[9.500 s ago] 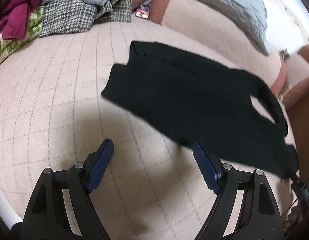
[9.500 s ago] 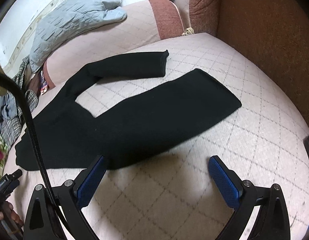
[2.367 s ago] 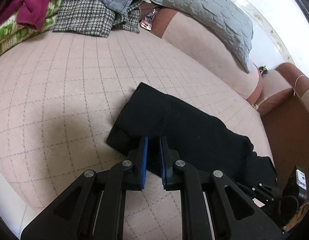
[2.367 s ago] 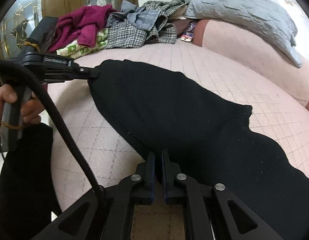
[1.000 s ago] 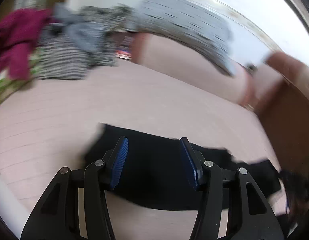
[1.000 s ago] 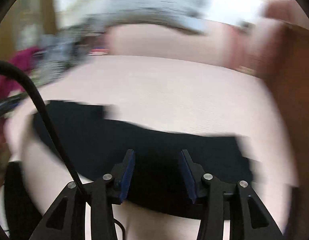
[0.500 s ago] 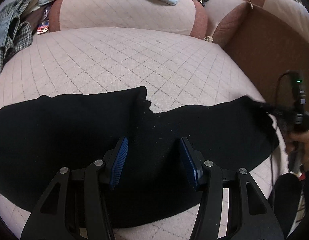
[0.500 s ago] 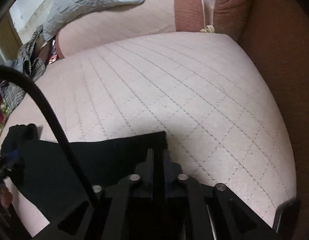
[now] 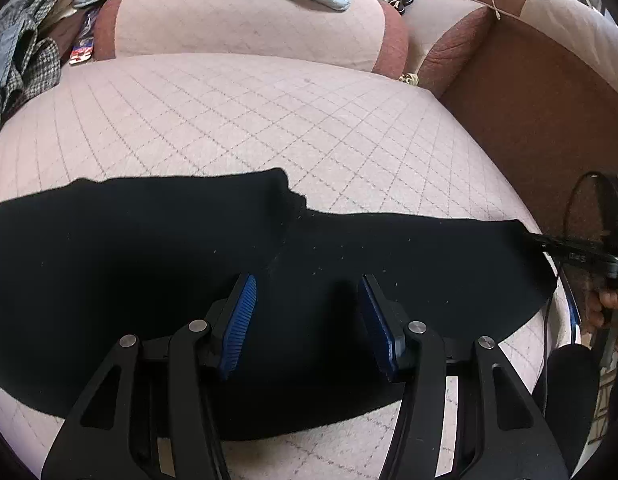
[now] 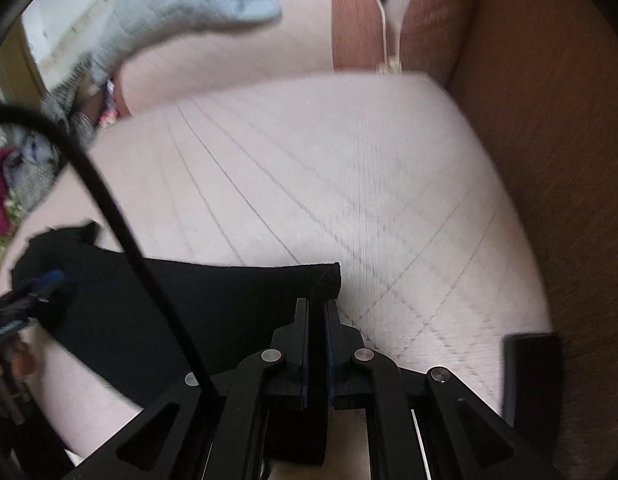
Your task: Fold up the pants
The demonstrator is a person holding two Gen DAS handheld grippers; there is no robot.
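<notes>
Pants (image 9: 149, 264), black, folded lengthwise, flat on cushion (image 9: 269, 120)

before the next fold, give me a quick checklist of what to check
1. Right gripper shut on the pants' end: ok, black cloth sits between the closed pads.
2. Left gripper gripping: not ok, its jaws stand open over the middle of the pants, pads off the cloth.
3. Pants lying flat on the cushion: ok in the left view, one long band.
4. Legs evenly stacked: cannot tell, a step shows along the far edge.
5. Cushion beyond the pants free for folding: ok.
</notes>
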